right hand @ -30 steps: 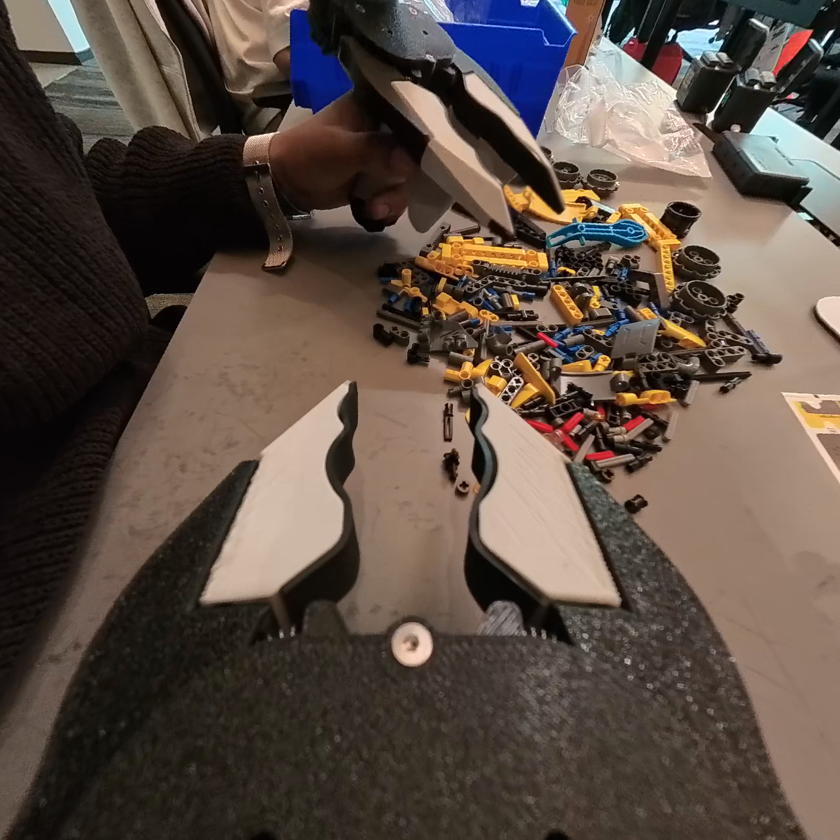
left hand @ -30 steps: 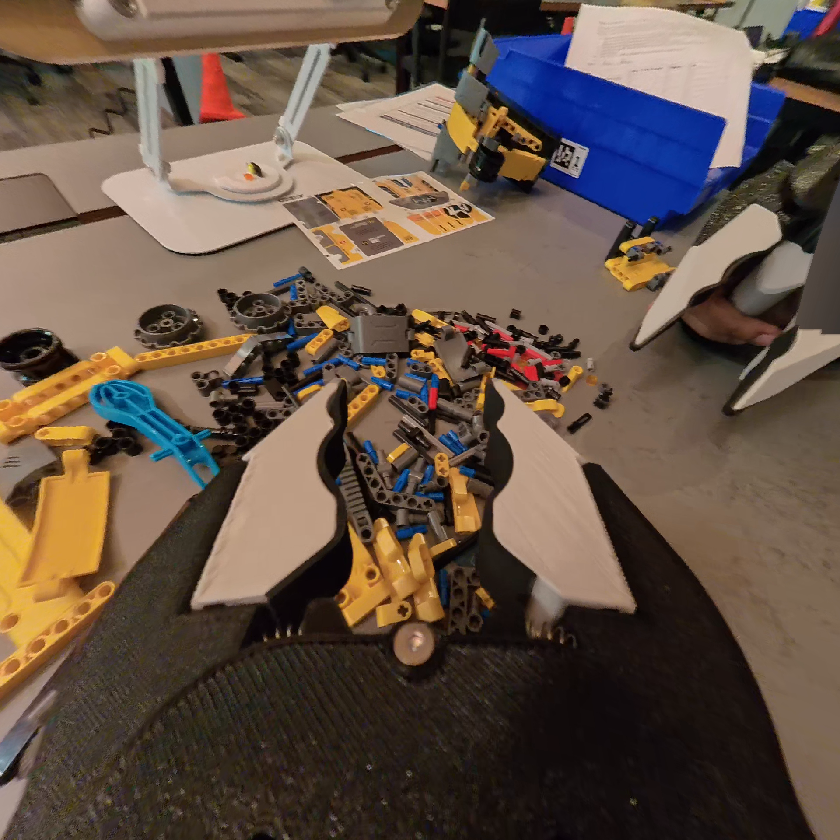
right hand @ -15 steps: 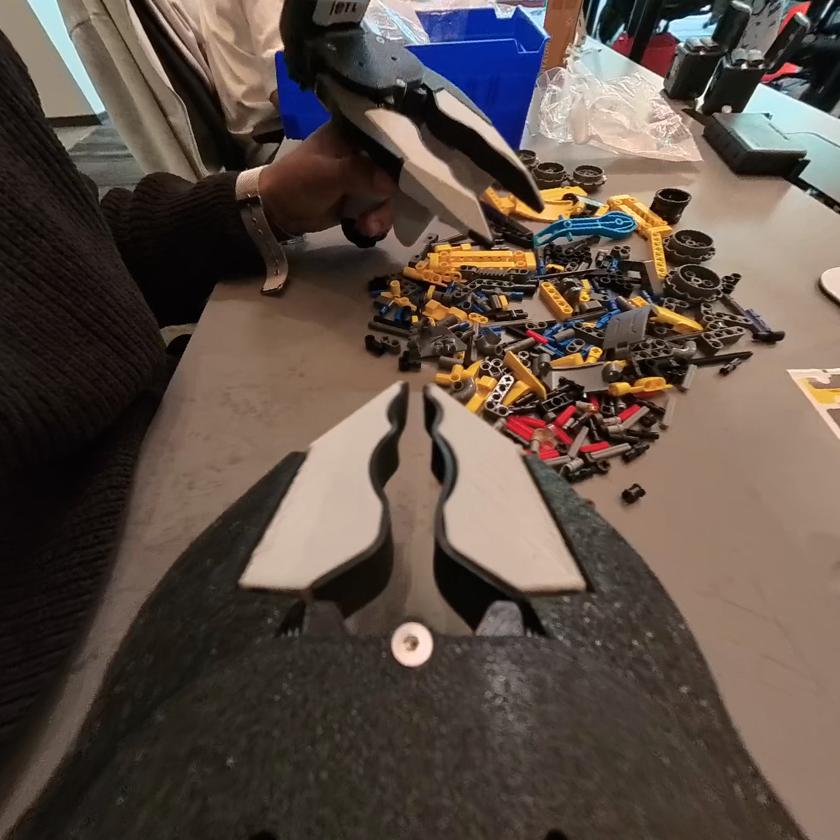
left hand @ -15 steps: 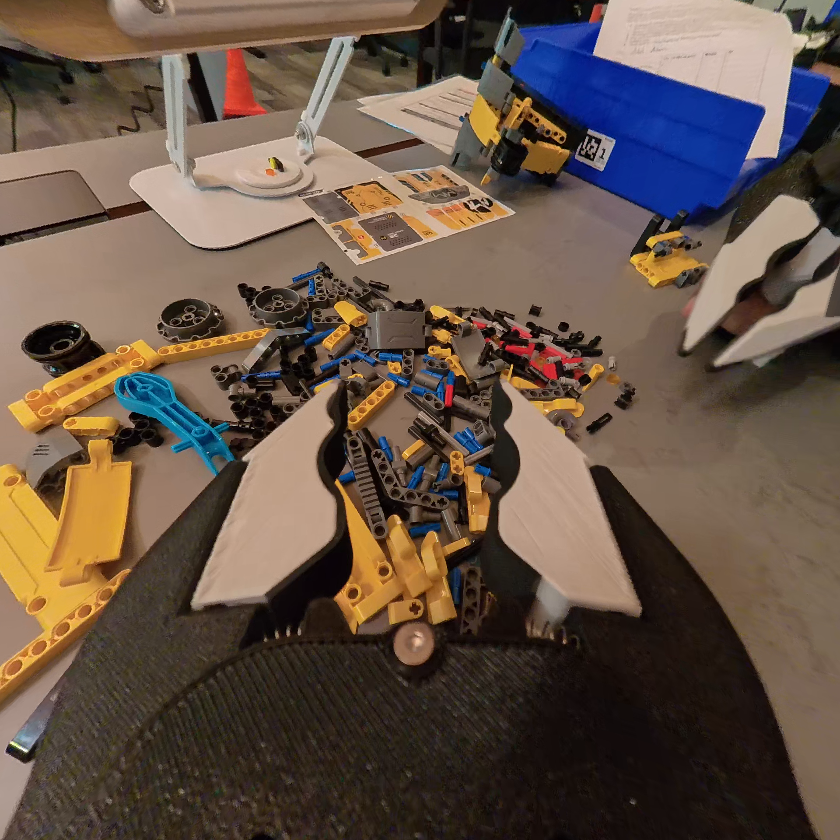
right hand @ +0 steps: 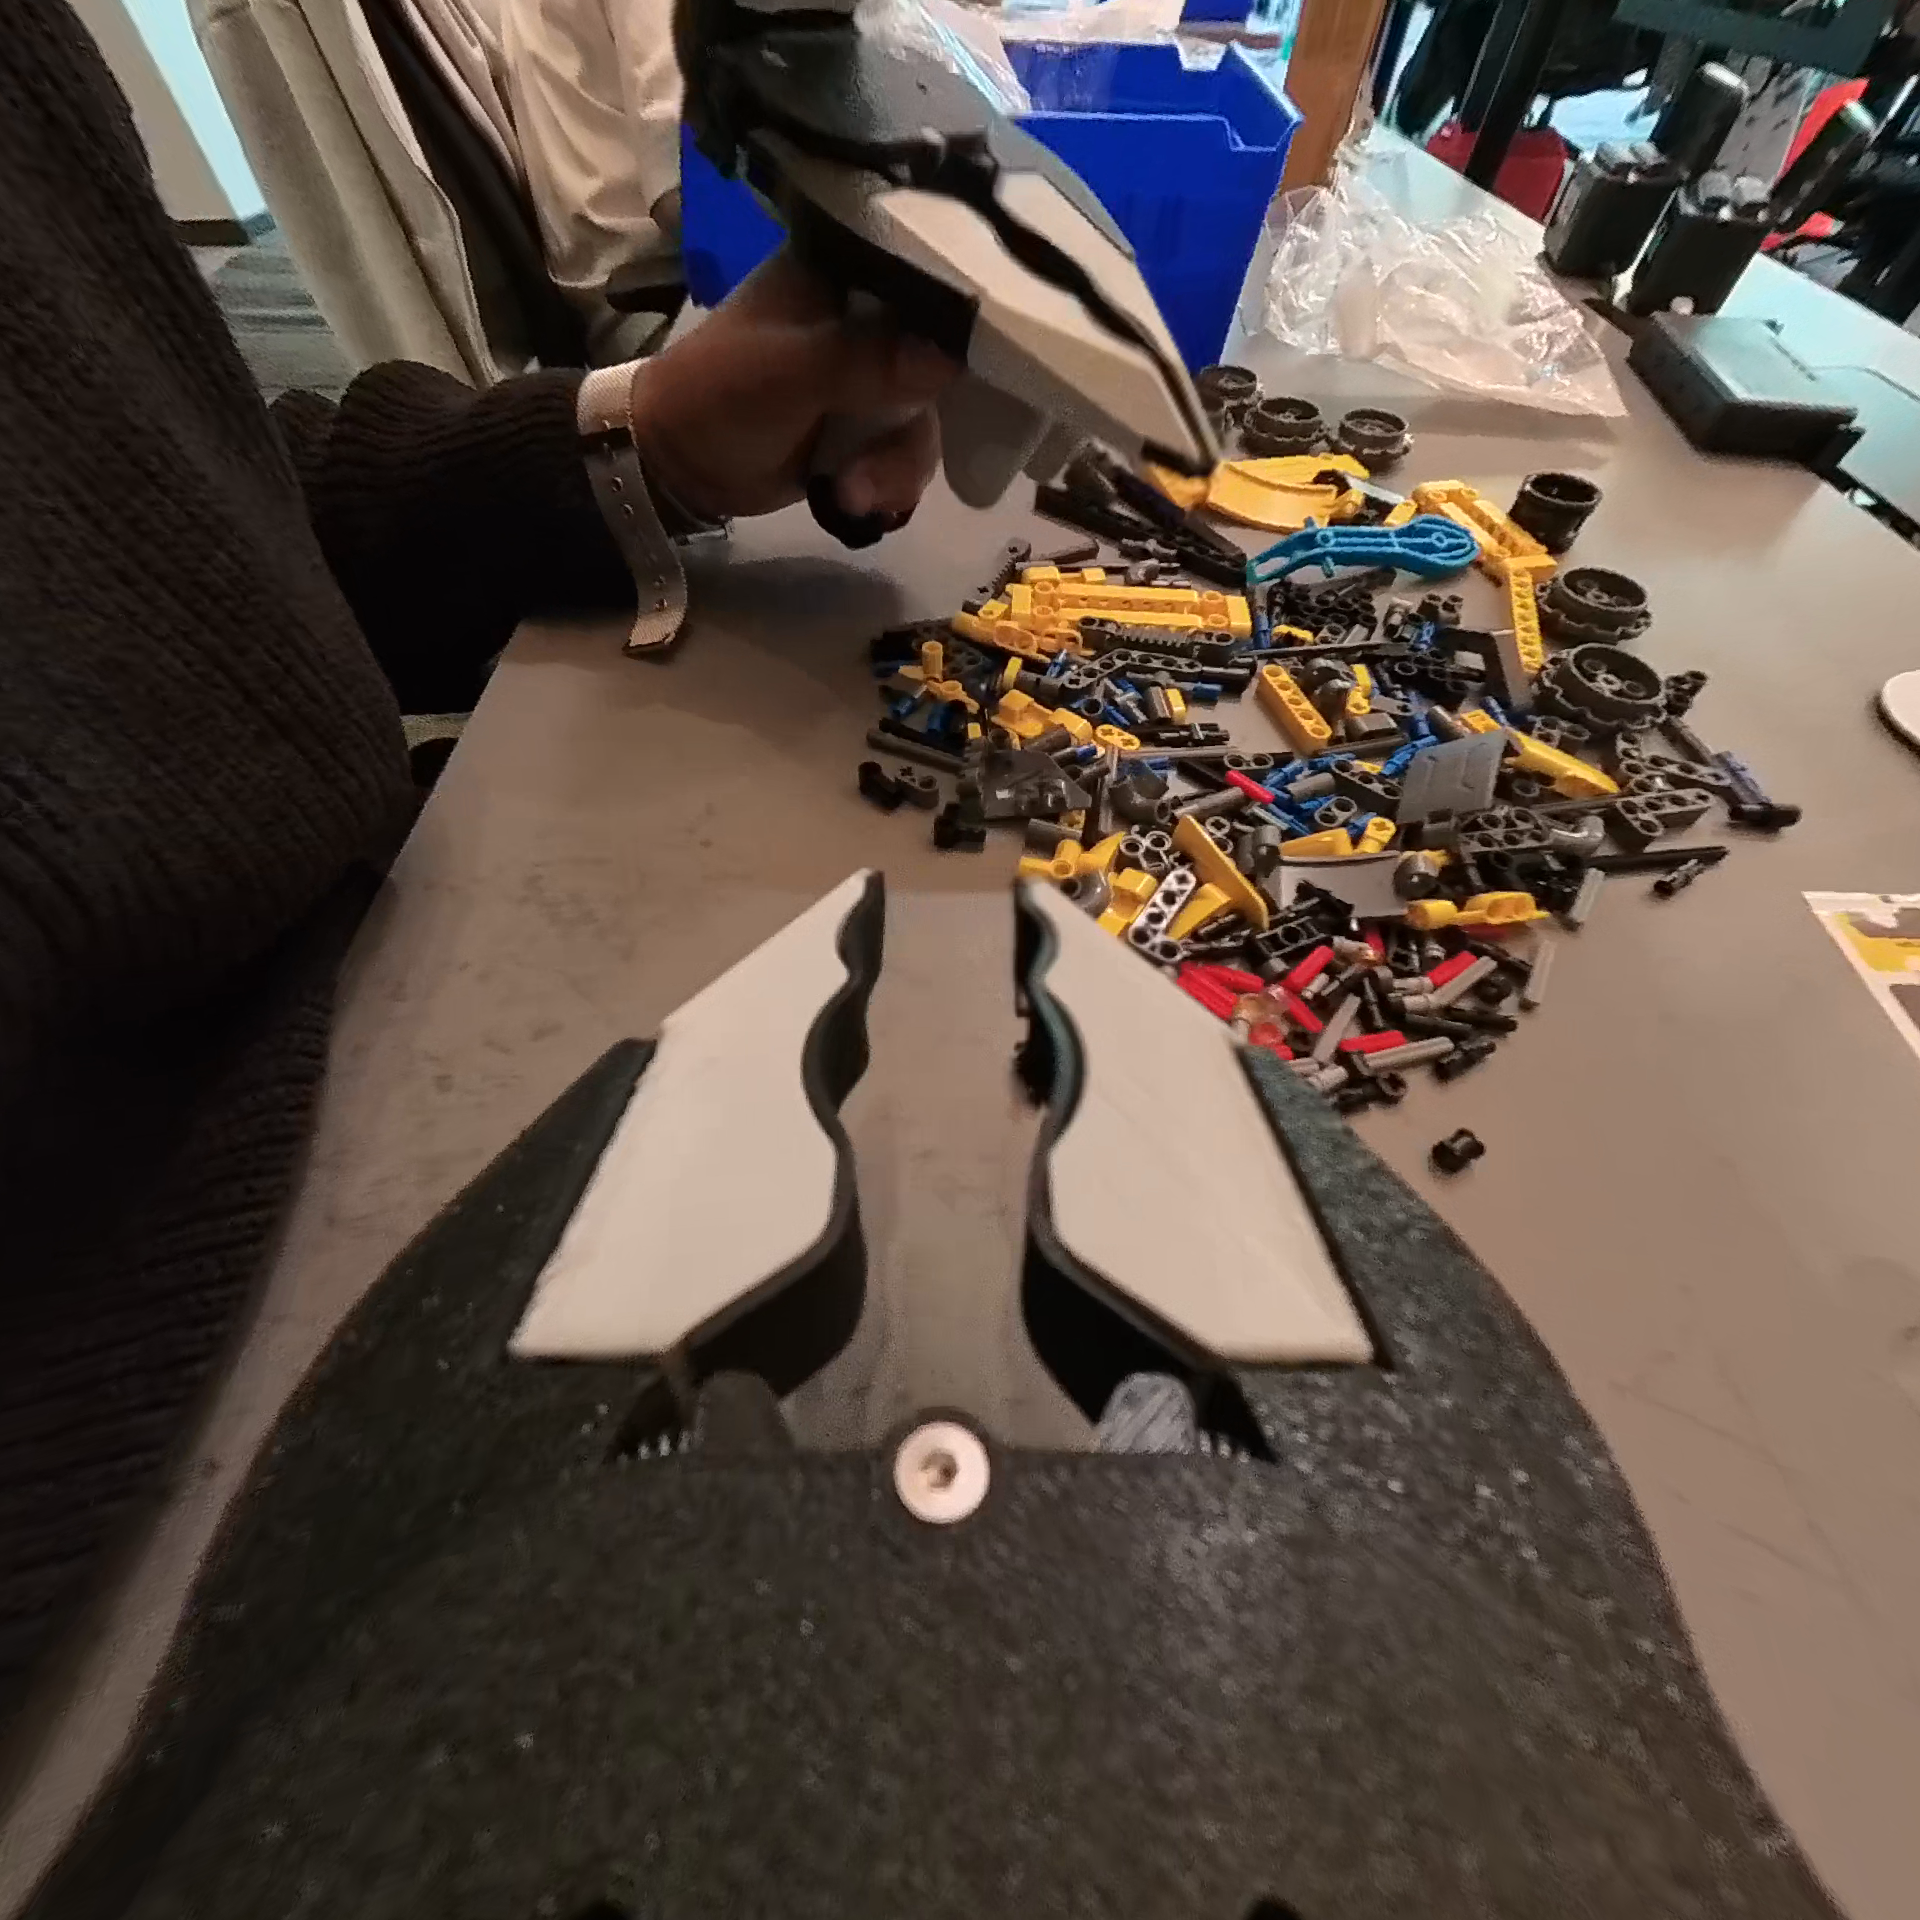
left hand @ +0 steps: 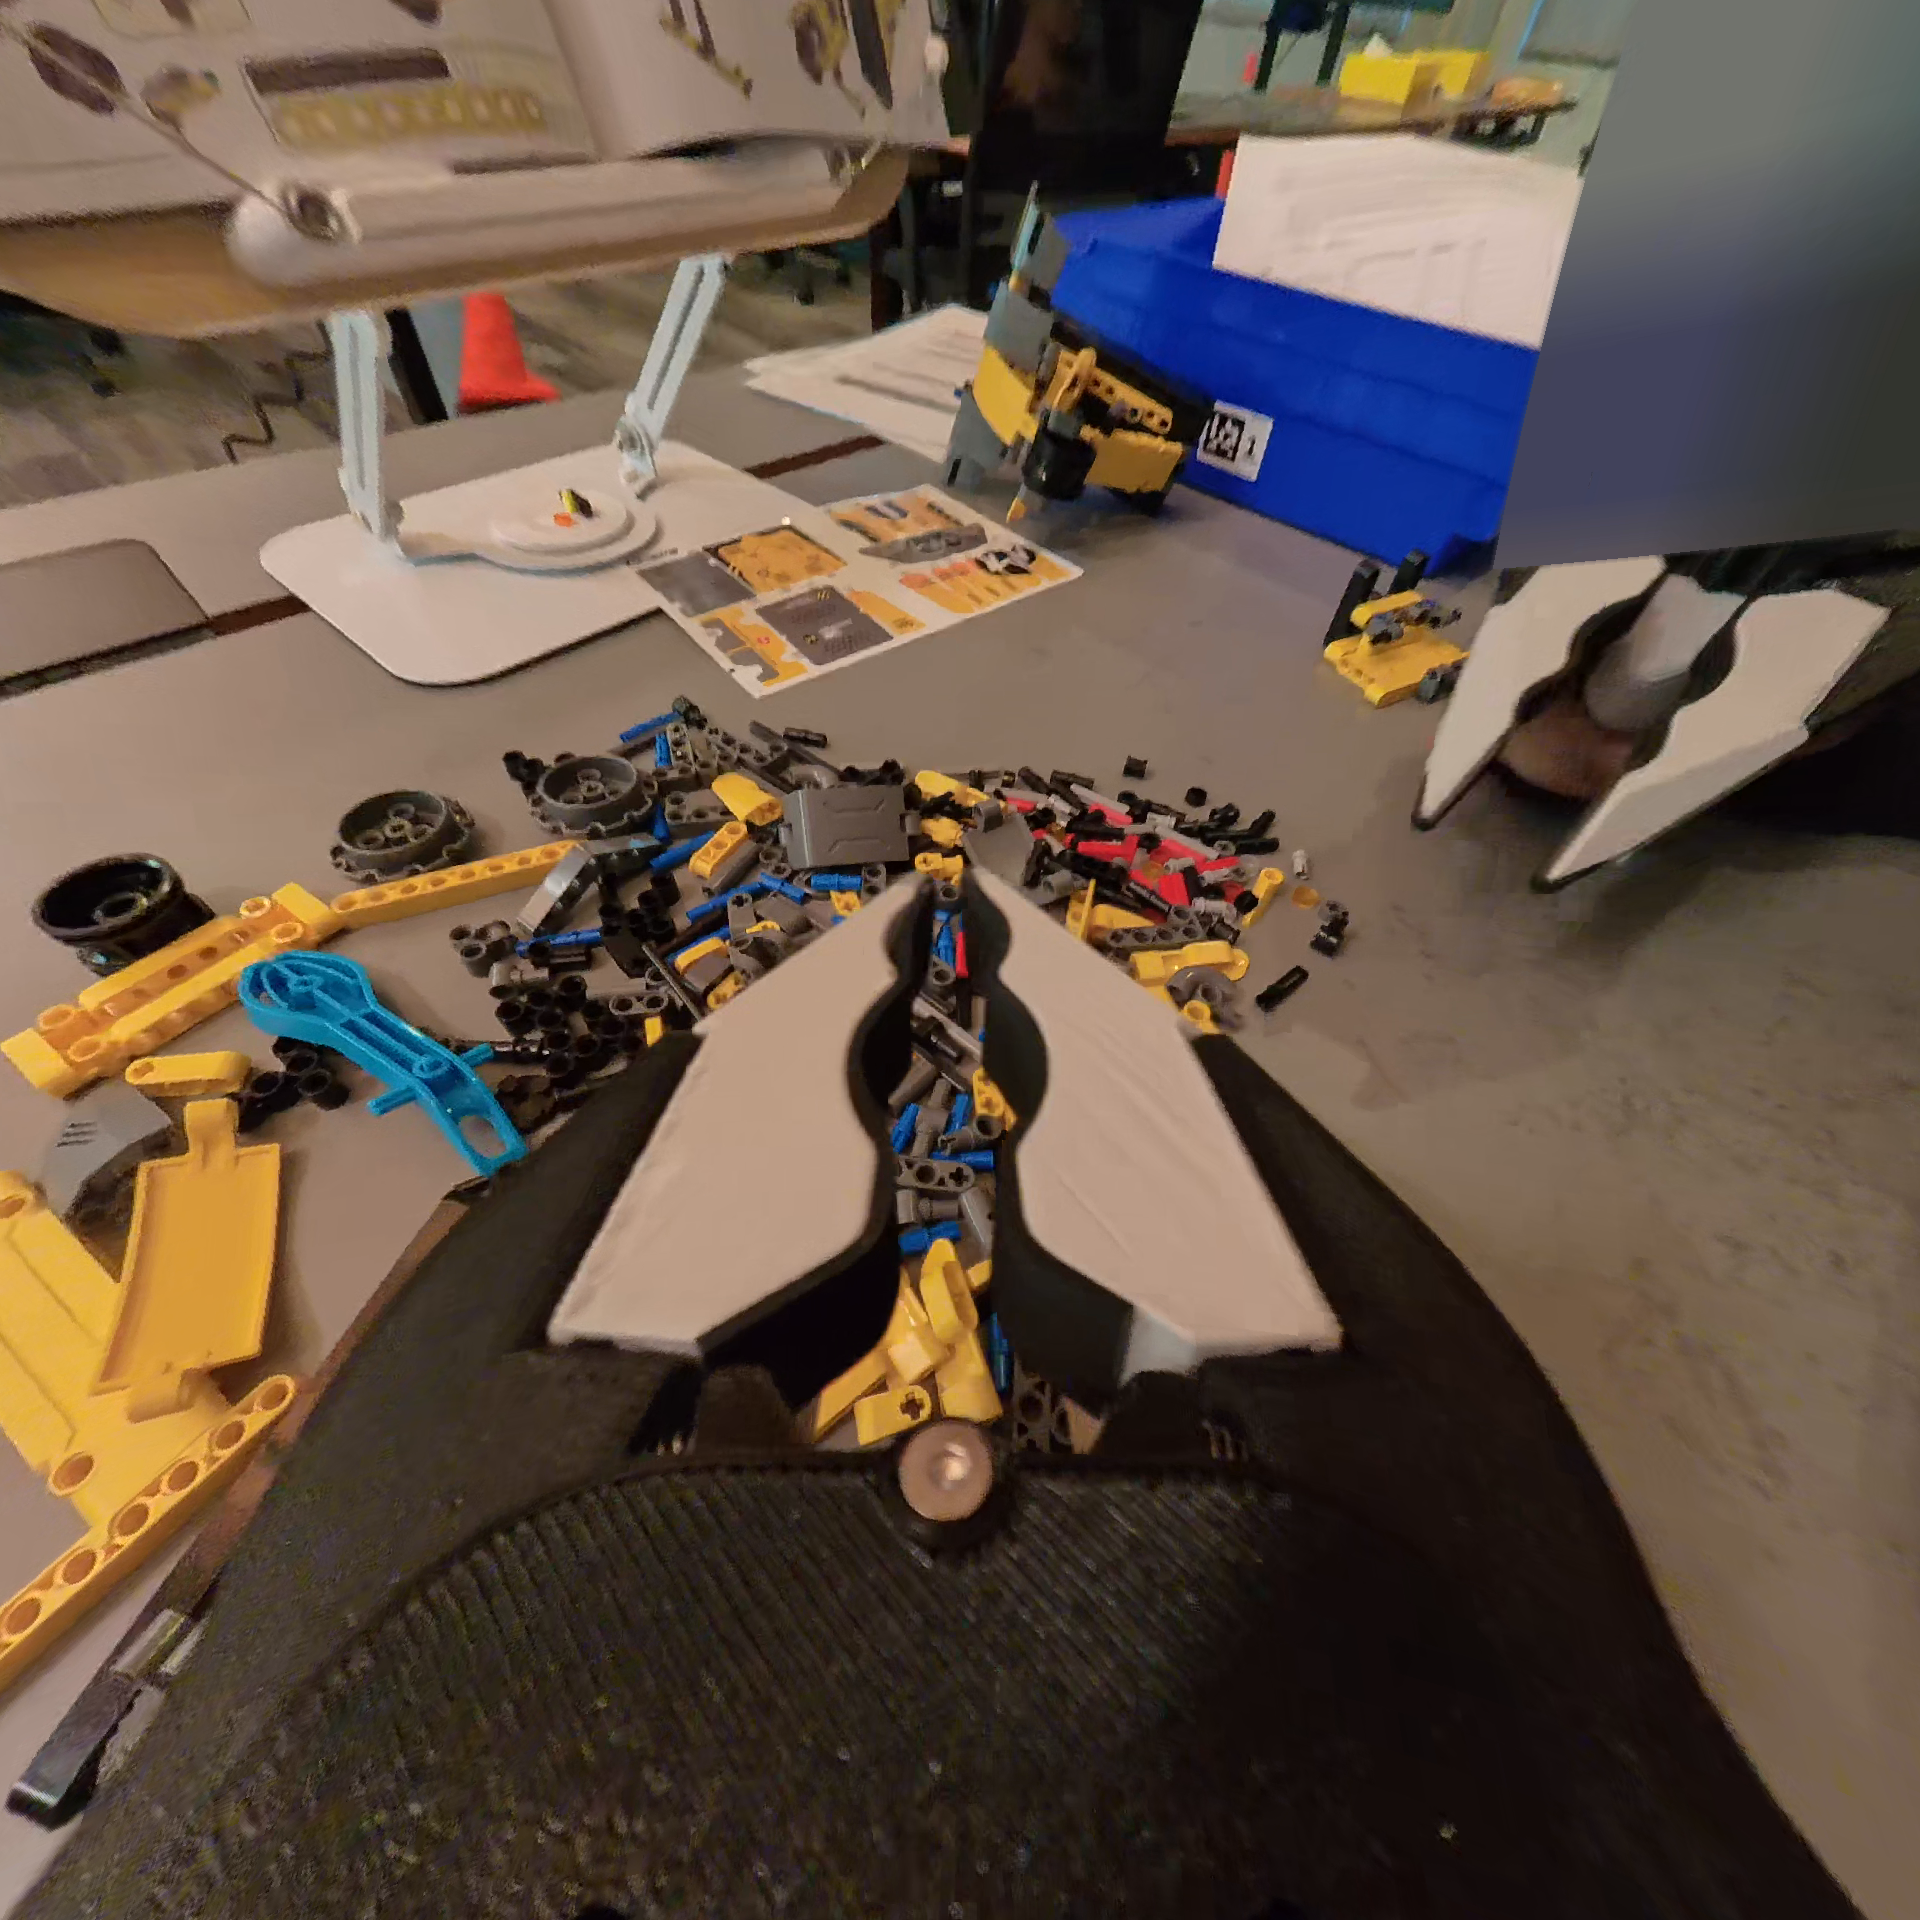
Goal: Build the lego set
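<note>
Your left tongs have gone from wide apart to nearly together since a second ago, tips a narrow slit over the middle of the loose brick pile. Nothing clamped that I can see; the tips sit above the pieces, and whether they touch any I can't tell.

Your right tongs went the other way: nearly together half a second ago, now apart, empty, over bare grey worktop just beside the near edge of the pile. One small black piece sits against the inner edge of the right finger; held or just lying there, can't tell.

In the left wrist view the right tongs now show both fingers face-on at the right edge, near the small yellow sub-assembly.

Writing: the blue bin carries a white square-code tag, the printed sheet lies flat beside the white stand base, and the open booklet on the stand is too blurred to read. Not quoting any of it.

The partly built yellow and black model stands against the bin.
</note>
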`<action>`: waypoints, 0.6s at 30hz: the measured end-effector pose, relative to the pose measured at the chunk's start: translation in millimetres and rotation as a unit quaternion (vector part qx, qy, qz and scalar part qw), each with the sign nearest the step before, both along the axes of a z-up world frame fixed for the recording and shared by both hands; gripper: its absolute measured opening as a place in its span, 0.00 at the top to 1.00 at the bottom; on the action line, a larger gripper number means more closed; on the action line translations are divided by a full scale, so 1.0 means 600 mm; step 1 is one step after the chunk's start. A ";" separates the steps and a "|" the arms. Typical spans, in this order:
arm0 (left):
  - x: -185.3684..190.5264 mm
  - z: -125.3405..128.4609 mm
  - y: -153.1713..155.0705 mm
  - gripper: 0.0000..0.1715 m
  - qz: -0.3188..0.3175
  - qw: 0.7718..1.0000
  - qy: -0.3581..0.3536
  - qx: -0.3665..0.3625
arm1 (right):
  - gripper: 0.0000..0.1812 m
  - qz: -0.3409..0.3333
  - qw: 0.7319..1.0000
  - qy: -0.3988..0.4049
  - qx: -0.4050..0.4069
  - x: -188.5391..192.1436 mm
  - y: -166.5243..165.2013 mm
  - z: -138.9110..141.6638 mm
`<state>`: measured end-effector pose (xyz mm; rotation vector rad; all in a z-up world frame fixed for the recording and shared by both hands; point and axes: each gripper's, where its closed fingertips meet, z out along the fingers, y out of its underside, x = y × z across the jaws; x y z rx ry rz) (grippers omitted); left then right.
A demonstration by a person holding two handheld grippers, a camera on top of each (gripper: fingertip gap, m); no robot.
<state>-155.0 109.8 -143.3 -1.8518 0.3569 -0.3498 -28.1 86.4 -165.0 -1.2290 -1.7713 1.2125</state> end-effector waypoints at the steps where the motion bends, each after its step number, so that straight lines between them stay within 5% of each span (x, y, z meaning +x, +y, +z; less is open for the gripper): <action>1: 0.000 0.006 -0.002 1.00 -0.001 1.000 -0.003 0.009 | 0.94 0.006 1.000 -0.004 -0.002 0.001 -0.002 -0.002; 5: 0.001 0.009 -0.002 1.00 -0.002 1.000 0.001 0.016 | 1.00 0.019 1.000 -0.003 0.008 0.003 -0.010 -0.003; 8: -0.004 0.004 0.004 0.87 0.013 1.000 0.011 0.013 | 1.00 0.032 0.999 -0.019 0.013 0.004 -0.018 -0.011; 11: 0.001 0.009 0.000 0.99 0.007 0.999 0.025 0.025 | 1.00 0.041 0.999 -0.022 0.021 0.005 -0.023 -0.014; 14: -0.008 0.018 0.002 0.96 0.026 0.998 0.039 0.045 | 0.86 0.031 0.999 -0.034 0.029 0.001 -0.020 -0.022; 15: -0.013 0.019 0.005 0.90 0.036 0.997 0.038 0.047 | 0.87 0.035 0.998 -0.044 0.029 0.002 -0.022 -0.026; 18: -0.009 0.021 0.002 1.00 0.024 0.998 0.034 0.048 | 0.96 0.045 0.997 -0.051 0.034 0.004 -0.027 -0.030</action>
